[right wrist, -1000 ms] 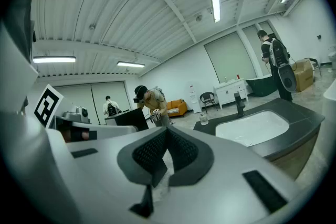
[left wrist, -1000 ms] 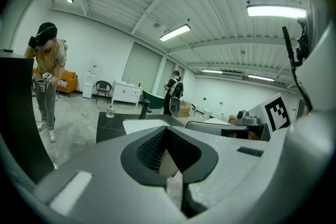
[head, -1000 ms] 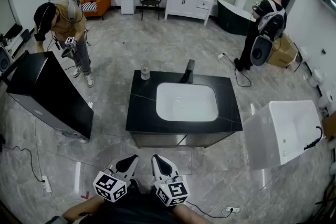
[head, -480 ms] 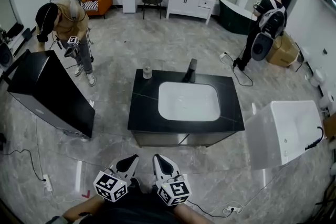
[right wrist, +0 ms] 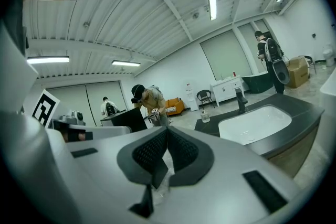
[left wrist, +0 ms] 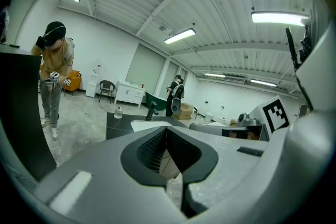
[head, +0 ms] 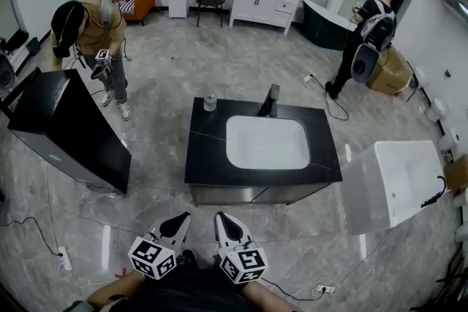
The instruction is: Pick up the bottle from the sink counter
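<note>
A small clear bottle (head: 210,102) stands upright on the far left corner of the black sink counter (head: 205,157), left of the dark faucet (head: 270,100). It also shows far off as a tiny bottle (left wrist: 119,112) in the left gripper view and as a bottle (right wrist: 205,116) in the right gripper view. My left gripper (head: 180,221) and right gripper (head: 223,221) hang side by side close to my body, well short of the counter's near edge. Both are shut with nothing between the jaws.
The counter holds a white basin (head: 268,142). A tilted black cabinet (head: 66,131) stands at the left with a person (head: 91,29) behind it. A white tub (head: 398,183) is at the right, another person (head: 369,36) stands far right. Cables (head: 44,226) lie on the floor.
The counter has slid slightly right and down in the head view as my head shifted. Both grippers stay shut and in the same place near my body.
</note>
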Tool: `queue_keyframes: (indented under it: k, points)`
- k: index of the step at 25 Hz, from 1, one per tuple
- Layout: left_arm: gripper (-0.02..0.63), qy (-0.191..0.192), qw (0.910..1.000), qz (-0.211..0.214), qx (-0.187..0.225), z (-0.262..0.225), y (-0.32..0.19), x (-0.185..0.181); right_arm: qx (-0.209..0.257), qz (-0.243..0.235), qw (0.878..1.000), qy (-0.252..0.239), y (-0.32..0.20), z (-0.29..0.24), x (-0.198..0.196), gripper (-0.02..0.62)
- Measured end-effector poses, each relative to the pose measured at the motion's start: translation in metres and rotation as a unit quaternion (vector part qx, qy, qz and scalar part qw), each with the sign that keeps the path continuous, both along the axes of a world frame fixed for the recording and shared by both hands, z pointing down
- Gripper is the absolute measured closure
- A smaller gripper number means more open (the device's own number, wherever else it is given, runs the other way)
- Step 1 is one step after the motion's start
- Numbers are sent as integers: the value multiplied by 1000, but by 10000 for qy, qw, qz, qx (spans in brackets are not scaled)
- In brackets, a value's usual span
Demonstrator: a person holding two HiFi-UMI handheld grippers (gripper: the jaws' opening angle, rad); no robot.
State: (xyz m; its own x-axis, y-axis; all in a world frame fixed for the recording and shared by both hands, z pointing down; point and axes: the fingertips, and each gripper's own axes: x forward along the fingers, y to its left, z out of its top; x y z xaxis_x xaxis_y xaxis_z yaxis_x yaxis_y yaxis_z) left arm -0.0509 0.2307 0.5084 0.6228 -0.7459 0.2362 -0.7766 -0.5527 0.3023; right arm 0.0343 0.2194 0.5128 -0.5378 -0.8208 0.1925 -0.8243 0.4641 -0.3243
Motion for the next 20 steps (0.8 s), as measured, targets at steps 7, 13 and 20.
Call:
queue_keyframes:
  k: [7,13,20]
  points:
    - [604,373,9992,135,-53,0,-9,-25,-189,161,9996,167,4,7,-22,588]
    - [604,463,9982,366,-144,5,-13,-24,-216,303,9991,226,-1,9,-25,588]
    - [604,326,9984,396,-249,16,-37,-22,-343,355,9988,48,-25,23,-23,588]
